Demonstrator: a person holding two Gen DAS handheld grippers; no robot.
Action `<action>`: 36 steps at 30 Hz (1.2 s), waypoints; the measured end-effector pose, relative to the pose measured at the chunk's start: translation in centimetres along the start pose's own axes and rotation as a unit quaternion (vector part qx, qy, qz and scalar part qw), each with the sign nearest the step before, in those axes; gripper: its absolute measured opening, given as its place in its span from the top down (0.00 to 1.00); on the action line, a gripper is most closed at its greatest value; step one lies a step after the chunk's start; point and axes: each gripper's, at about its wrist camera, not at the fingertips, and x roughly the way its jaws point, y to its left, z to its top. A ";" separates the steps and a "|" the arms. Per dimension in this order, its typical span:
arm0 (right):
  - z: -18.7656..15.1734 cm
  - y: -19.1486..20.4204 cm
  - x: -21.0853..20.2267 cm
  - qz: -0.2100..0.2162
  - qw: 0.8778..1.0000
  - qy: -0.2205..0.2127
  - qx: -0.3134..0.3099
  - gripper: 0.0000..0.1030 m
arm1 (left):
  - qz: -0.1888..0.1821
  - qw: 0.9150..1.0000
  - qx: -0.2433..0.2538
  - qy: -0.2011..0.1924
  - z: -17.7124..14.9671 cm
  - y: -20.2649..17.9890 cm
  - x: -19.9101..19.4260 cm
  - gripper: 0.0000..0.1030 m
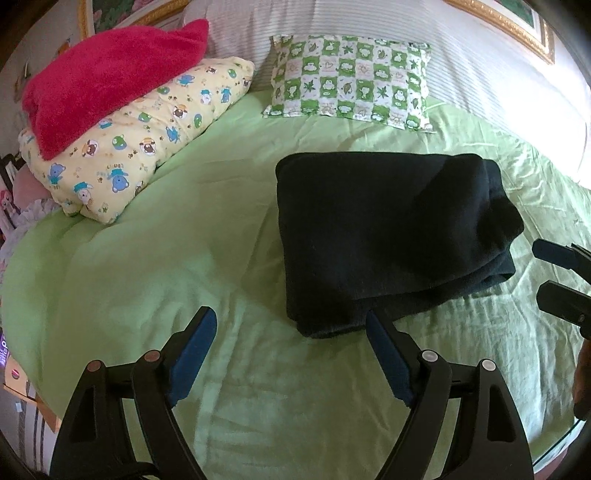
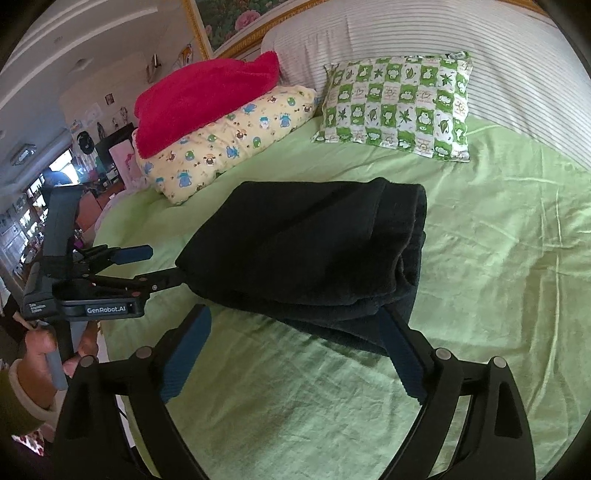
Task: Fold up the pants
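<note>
We find the dark pants point(image 1: 388, 236) folded into a compact stack on the green sheet point(image 1: 166, 258) — folding appears essentially complete. Left gripper point(image 1: 291, 325) and right gripper point(image 2: 295, 325) both stand with jaws spread, holding nothing — only edge-tidying may remain.

A light green bed sheet point(image 1: 147, 266) spreads under and ahead of both pairs of jaws. Far ahead of them and to the left lies a yellow cartoon-print pillow point(image 1: 140, 144), with a red fluffy blanket point(image 1: 107, 77) resting on top of it. Straight ahead, well beyond the jaws, 1 green-and-white checked pillow point(image 1: 351, 81) leans on a white striped cushion point(image 1: 461, 55). A gold picture frame point(image 2: 207, 33) hangs on the wall behind the bed.
</note>
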 end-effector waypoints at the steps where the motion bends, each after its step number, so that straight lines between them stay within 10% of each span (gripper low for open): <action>1: 0.0 0.1 0.1 0.001 1.000 0.001 -0.003 0.10 | -0.001 1.000 0.000 0.000 -0.1 0.0 0.0 0.19; 36: -1.6 -1.4 1.7 -0.017 1.000 0.025 -0.003 0.08 | -0.025 0.999 0.022 -0.007 -1.0 -1.5 0.9 0.18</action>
